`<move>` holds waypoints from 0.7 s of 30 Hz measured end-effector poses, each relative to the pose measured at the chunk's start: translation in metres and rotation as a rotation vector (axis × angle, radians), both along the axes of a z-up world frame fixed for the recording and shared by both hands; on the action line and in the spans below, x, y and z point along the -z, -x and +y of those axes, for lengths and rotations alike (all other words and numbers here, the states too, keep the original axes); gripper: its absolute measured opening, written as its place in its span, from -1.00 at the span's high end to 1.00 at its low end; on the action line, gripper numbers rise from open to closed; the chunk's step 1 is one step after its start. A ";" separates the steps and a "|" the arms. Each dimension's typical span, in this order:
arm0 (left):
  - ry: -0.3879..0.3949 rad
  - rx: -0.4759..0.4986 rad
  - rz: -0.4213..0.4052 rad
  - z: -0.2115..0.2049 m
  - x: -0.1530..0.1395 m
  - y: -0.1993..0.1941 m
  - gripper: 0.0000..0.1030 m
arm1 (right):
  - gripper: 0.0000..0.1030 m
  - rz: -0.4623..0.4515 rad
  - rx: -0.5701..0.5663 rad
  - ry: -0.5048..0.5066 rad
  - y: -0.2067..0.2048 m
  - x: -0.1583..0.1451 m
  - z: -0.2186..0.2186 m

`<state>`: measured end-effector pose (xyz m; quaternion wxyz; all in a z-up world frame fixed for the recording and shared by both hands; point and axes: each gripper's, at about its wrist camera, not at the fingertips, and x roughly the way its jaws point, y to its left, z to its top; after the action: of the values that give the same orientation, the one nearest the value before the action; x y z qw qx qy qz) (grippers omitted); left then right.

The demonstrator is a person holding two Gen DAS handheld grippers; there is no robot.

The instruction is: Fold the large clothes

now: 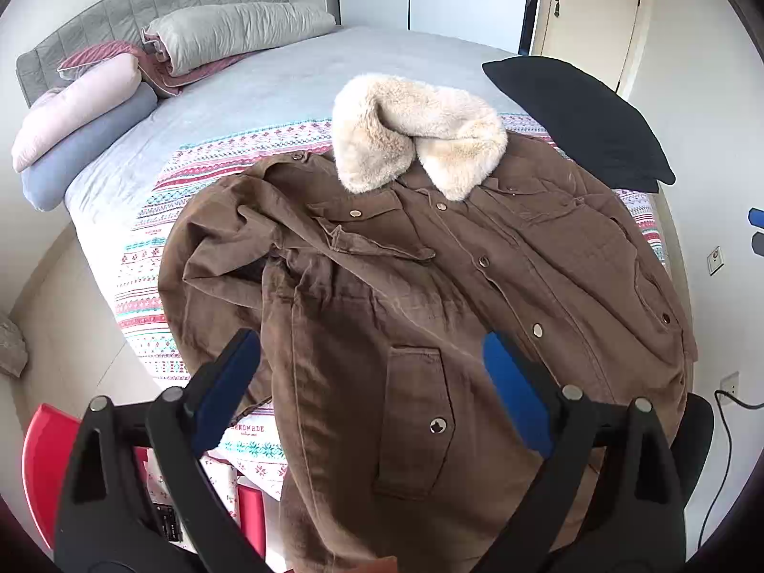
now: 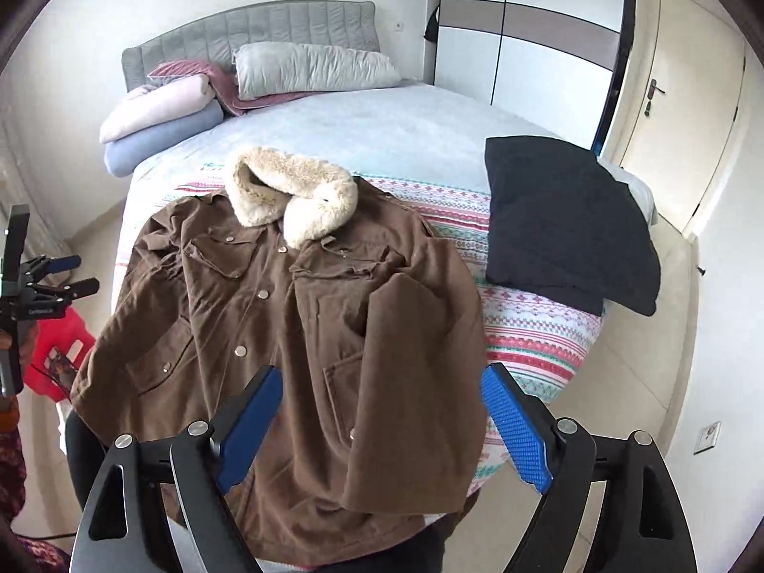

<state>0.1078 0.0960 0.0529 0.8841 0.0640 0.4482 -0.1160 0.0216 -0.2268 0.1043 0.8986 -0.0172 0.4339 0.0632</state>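
Observation:
A brown jacket (image 1: 429, 286) (image 2: 296, 315) with a cream fur collar (image 1: 415, 133) (image 2: 291, 191) lies front-up on the patterned blanket (image 1: 143, 262) (image 2: 535, 334) at the foot of the bed. Its hem hangs over the bed's edge. Both sleeves are folded in over the front, the left sleeve (image 1: 296, 310) crumpled and the right sleeve (image 2: 420, 382) lying flat. My left gripper (image 1: 370, 339) (image 2: 81, 274) is open above the lower left of the jacket, with nothing between its pads. My right gripper (image 2: 382, 372) hovers open over the right sleeve's cuff end, clear of the cloth.
A folded black garment (image 1: 582, 124) (image 2: 563, 224) lies on the bed's right corner. Pillows and rolled bedding (image 1: 81, 114) (image 2: 157, 110) are stacked at the grey headboard. A red stool (image 1: 43, 453) (image 2: 57, 334) stands on the floor at the left. A wardrobe and a door are behind.

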 end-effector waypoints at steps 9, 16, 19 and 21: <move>0.075 -0.003 0.089 -0.004 0.034 -0.070 -0.83 | -0.68 0.079 -0.066 -0.022 -0.085 0.037 0.043; 0.087 0.010 0.049 -0.003 0.056 -0.120 -0.83 | -0.68 0.115 -0.122 -0.033 -0.157 0.069 0.076; 0.081 0.025 0.043 -0.003 0.062 -0.141 -0.83 | -0.68 0.111 -0.136 -0.021 -0.185 0.081 0.088; 0.076 0.027 0.053 -0.006 0.066 -0.156 -0.77 | -0.68 0.100 -0.144 -0.015 -0.201 0.088 0.094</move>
<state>0.2635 0.0897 -0.0129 0.8720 0.0334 0.4658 -0.1468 0.2227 -0.1328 0.0163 0.8691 -0.0385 0.4753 0.1314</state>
